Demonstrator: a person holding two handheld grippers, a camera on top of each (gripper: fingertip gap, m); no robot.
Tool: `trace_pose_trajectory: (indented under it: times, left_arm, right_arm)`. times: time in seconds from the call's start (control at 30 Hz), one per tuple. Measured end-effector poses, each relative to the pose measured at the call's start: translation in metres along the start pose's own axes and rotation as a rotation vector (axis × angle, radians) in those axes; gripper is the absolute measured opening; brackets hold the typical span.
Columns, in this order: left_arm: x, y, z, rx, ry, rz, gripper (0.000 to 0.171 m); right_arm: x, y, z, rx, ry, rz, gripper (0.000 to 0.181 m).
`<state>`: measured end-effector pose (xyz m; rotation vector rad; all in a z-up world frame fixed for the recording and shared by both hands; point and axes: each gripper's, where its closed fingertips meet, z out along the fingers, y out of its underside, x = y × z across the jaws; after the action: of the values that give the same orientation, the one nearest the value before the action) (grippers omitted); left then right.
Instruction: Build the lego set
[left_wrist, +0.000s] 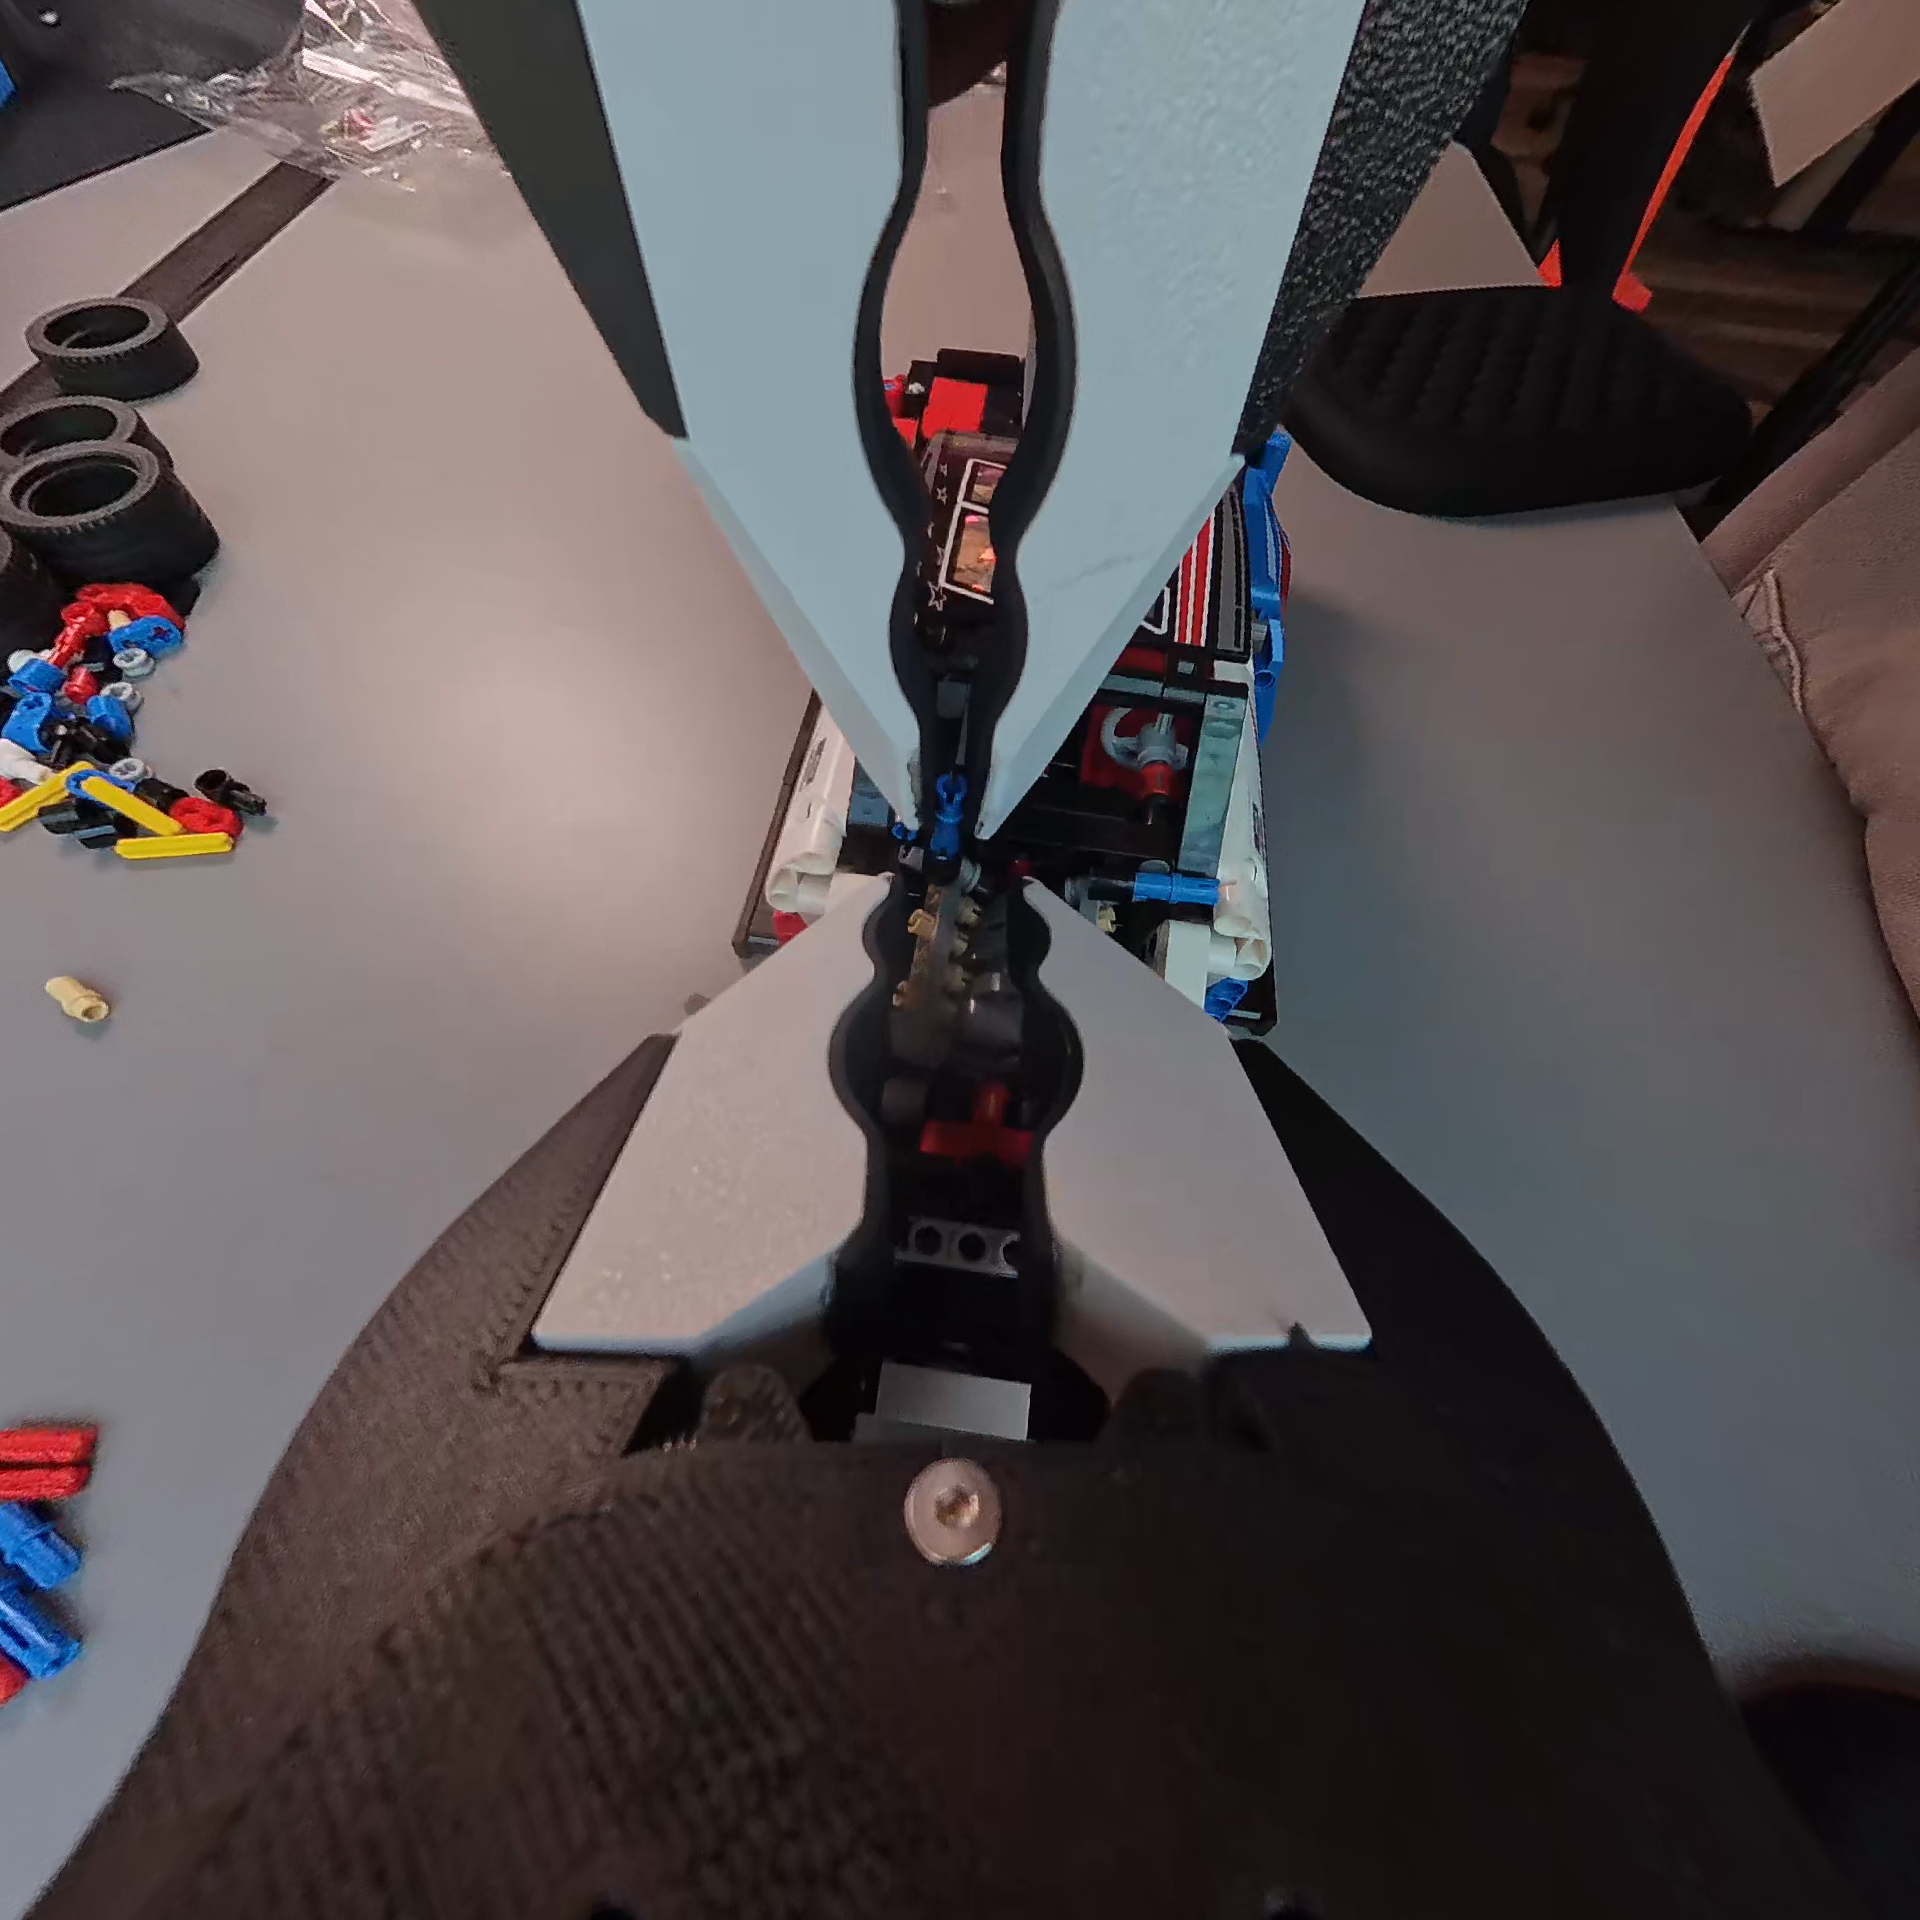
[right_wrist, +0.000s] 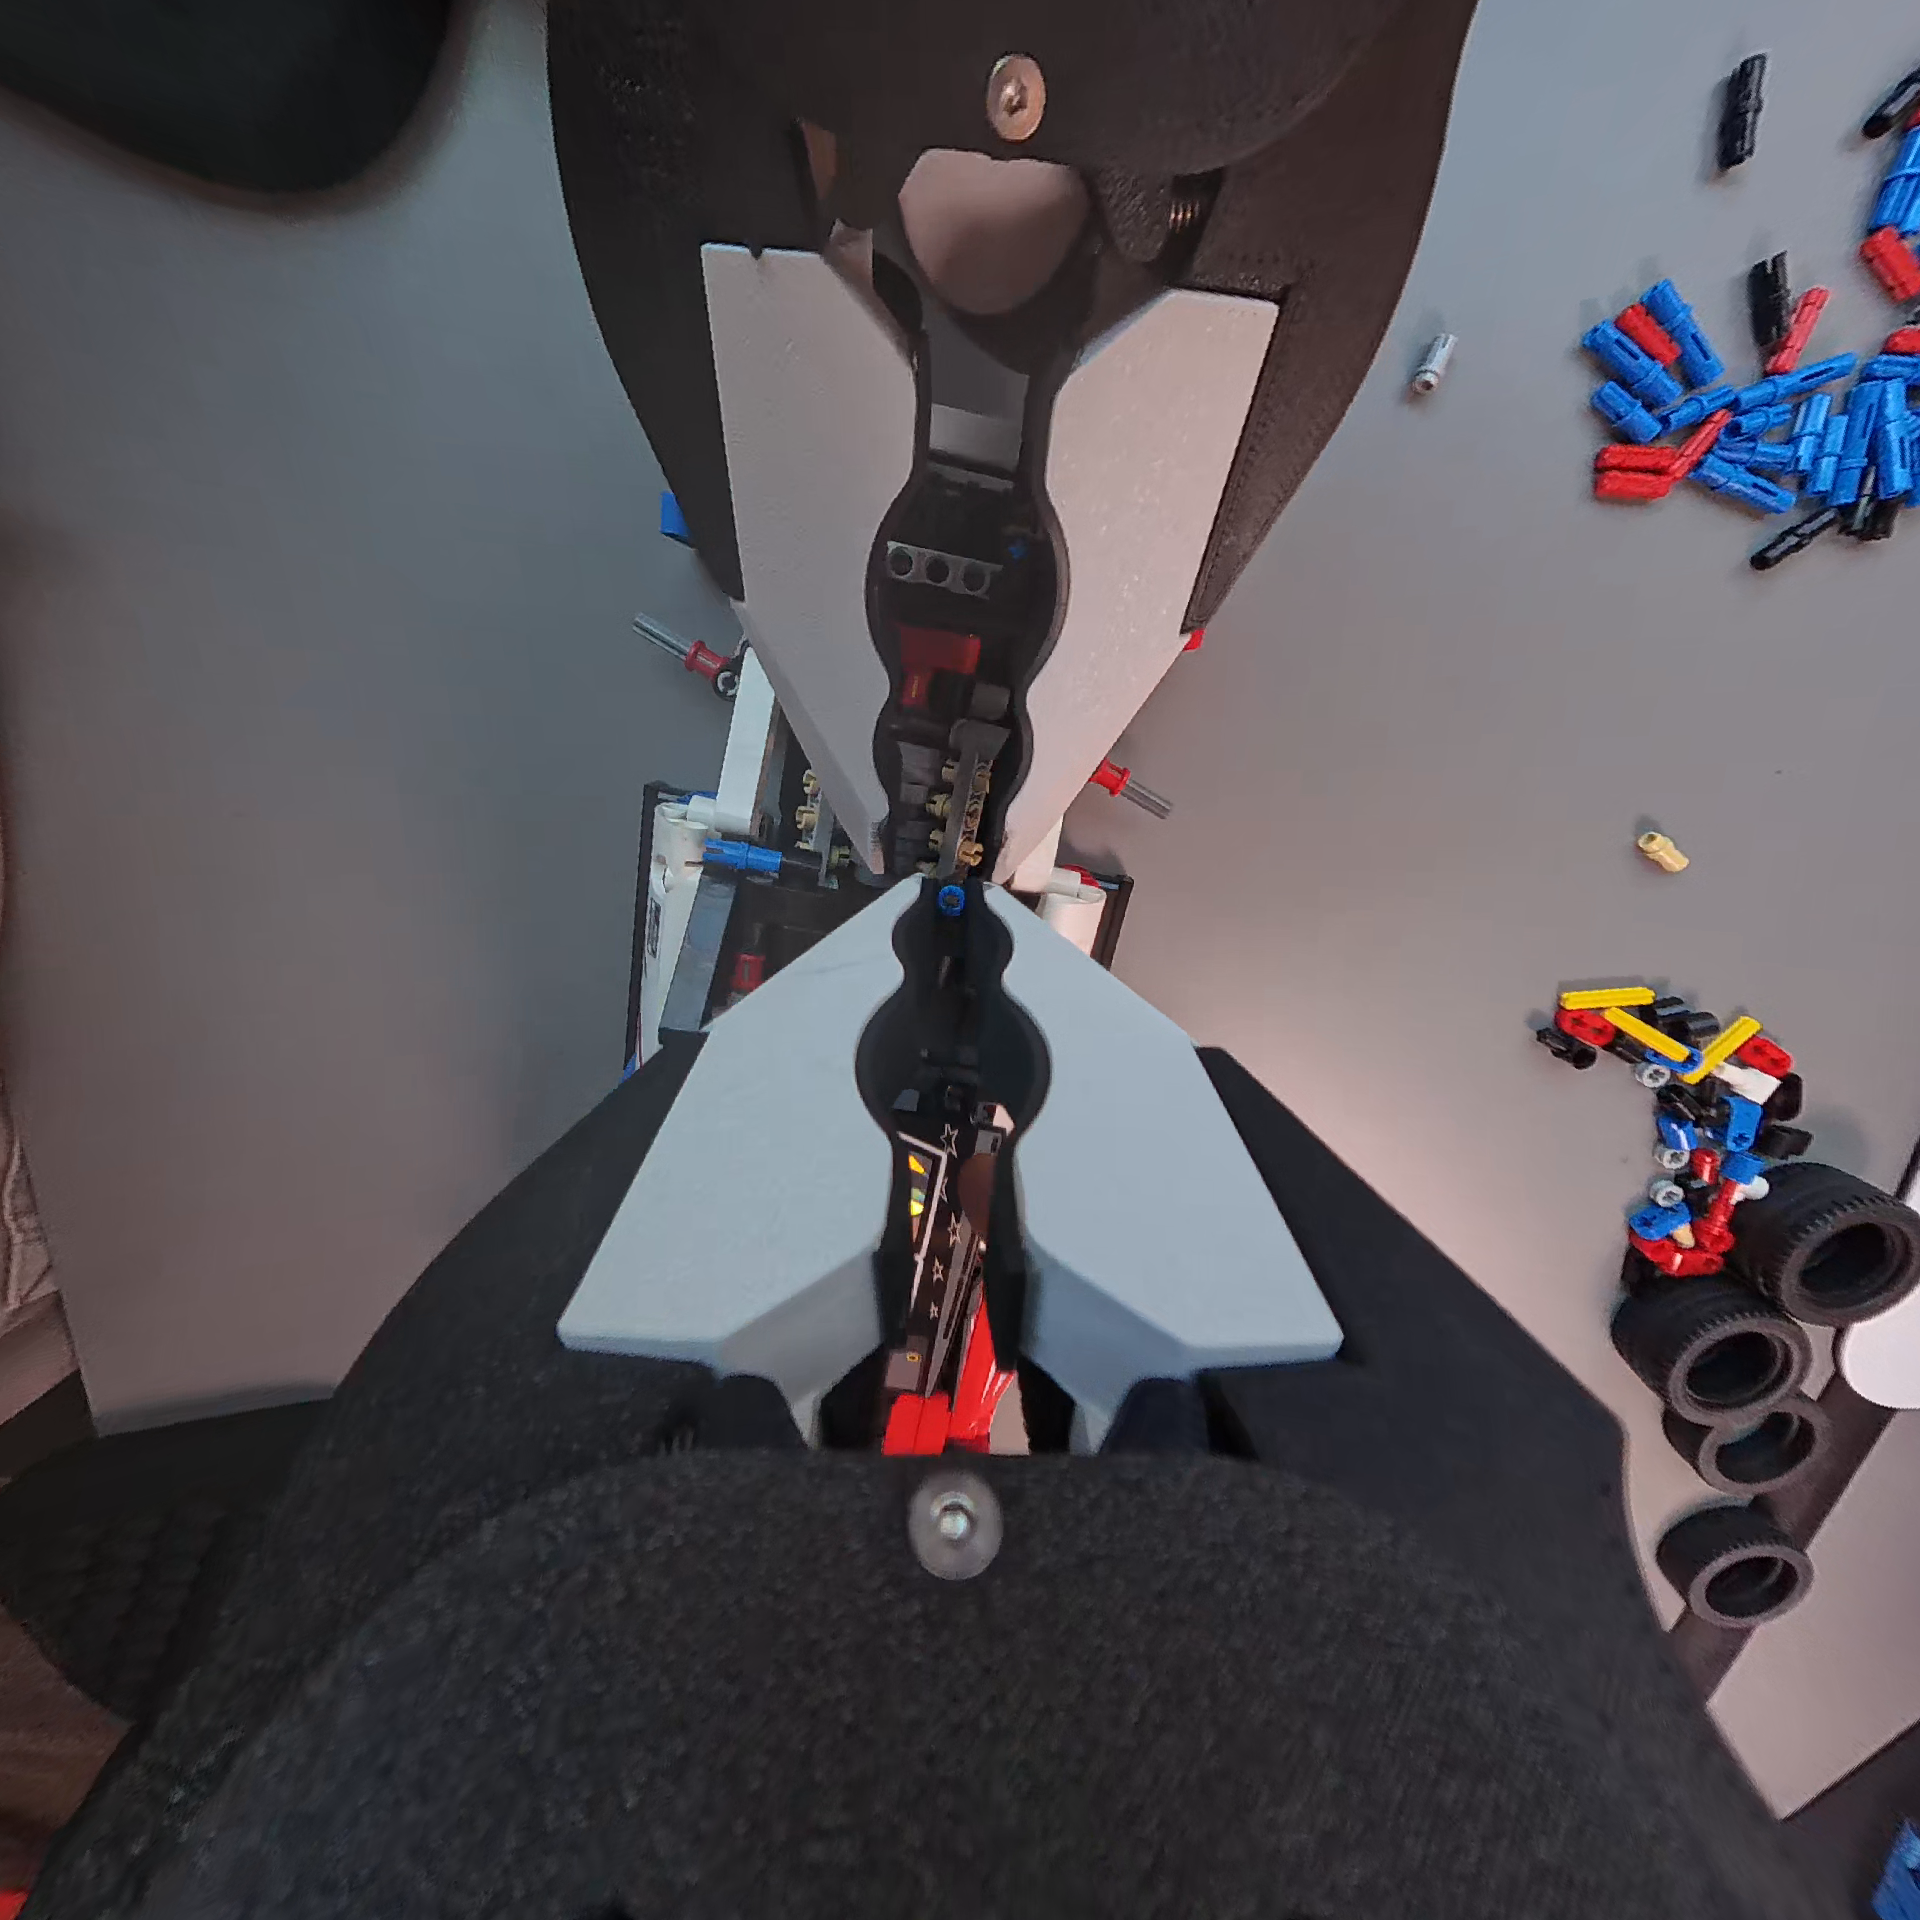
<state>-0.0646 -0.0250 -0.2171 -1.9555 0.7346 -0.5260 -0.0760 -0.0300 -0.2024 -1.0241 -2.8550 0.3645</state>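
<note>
Even indoor light; fisheye edges, foreground blurred.

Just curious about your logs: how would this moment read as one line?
stage: fitting pin | right gripper: shut on blue pin | left gripper: tips at lego model, grip unclear

Office-type workspace: grey desk (left_wrist: 468, 520), mesh chair (left_wrist: 1507, 405) (Lego bits (right_wrist: 1766, 416) strewn).

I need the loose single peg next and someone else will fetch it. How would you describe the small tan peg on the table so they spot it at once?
On the grey tabletop, look left of the half-built red, white and blue lego vehicle, below the heap of mixed red, blue and yellow small parts. The small tan cylindrical peg lies alone there, the only pale tan piece, touching nothing.
</note>
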Motion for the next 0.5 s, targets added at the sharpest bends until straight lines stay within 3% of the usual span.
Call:
trace_pose_trajectory:
  times: [0.3,0.5]
  left_arm:
    - [-0.0014,-0.0040,0.0028,0.030,-0.016,0.001,0.015]
    - [-0.0007,-0.0063,0.0046,0.036,-0.003,-0.006,0.016]
  right_arm:
    - [-0.0009,0.0033,-0.0001,-0.016,0.007,-0.038,0.002]
    - [-0.0006,0.0049,-0.0024,0.179,0.037,0.018,0.001]
